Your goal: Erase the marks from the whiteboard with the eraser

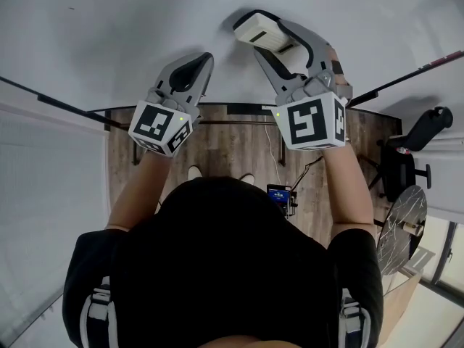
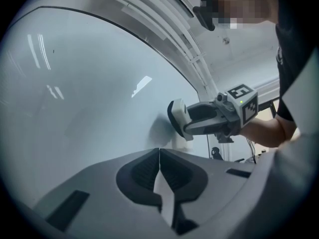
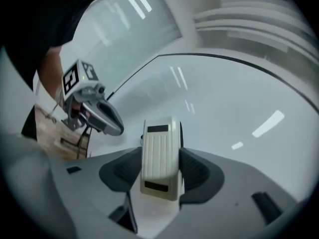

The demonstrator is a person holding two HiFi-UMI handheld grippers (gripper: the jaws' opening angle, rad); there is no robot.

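The whiteboard [image 1: 109, 35] fills the upper part of the head view, white and glossy, with only a tiny dark speck [image 1: 71, 8] showing on it. My right gripper [image 1: 262, 33] is shut on the cream ribbed eraser [image 1: 255, 31], and the eraser's dark pad side faces the board at or very close to its surface. The right gripper view has the eraser [image 3: 159, 158] clamped upright between the jaws. My left gripper [image 1: 203, 60] is shut with nothing in it, its tips close to the board, left of and below the eraser. In the left gripper view the jaws [image 2: 159, 156] meet, with the eraser [image 2: 177, 118] beyond.
Below the board's dark lower frame [image 1: 239, 109] lies a wood floor [image 1: 217, 143]. A black office chair [image 1: 406, 151] and a round marble table [image 1: 402, 227] stand at the right. A small device with a lit screen [image 1: 281, 196] sits on the floor.
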